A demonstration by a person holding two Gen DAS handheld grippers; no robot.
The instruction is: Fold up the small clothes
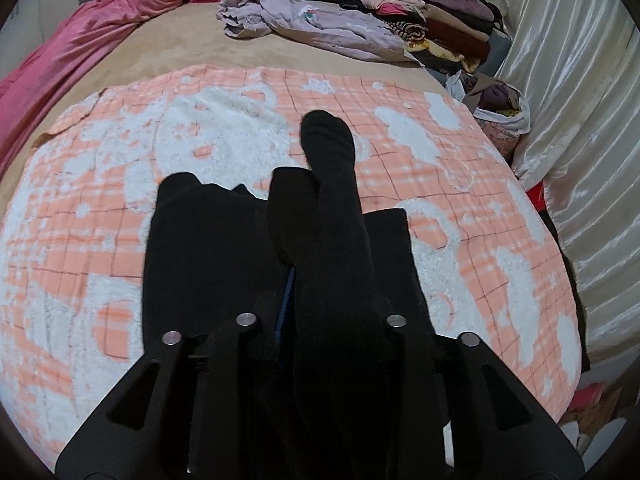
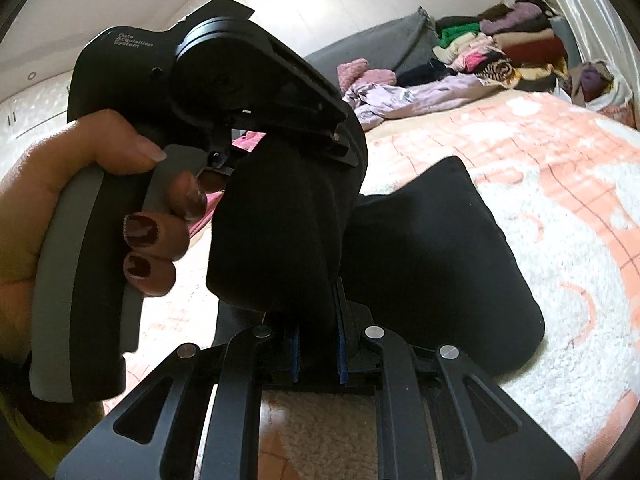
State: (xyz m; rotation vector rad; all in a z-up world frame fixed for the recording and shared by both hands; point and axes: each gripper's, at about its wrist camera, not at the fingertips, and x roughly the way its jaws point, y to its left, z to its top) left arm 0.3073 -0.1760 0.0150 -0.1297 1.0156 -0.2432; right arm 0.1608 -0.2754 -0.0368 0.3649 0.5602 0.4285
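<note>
Black tights [image 1: 332, 216] lie partly on the pink-and-white checked blanket [image 1: 460, 184]. One leg with its foot end stretches forward over the blanket. My left gripper [image 1: 320, 284] is shut on a bunch of this cloth, which covers both fingers; only a strip of blue pad shows. In the right wrist view my right gripper [image 2: 318, 320] is shut on another fold of the tights [image 2: 440, 256], black cloth squeezed between its blue pads [image 2: 297, 340]. Just above it a hand [image 2: 60, 200] holds the left gripper's handle, and that gripper's fingers are buried in the cloth.
At the bed's far side lie a crumpled lilac garment [image 1: 316, 20] and a stack of folded clothes [image 1: 436, 12]. Pink bedding [image 1: 92, 40] runs along the left. A pale satin curtain [image 1: 580, 120] and a bag of clothes [image 1: 500, 108] stand to the right.
</note>
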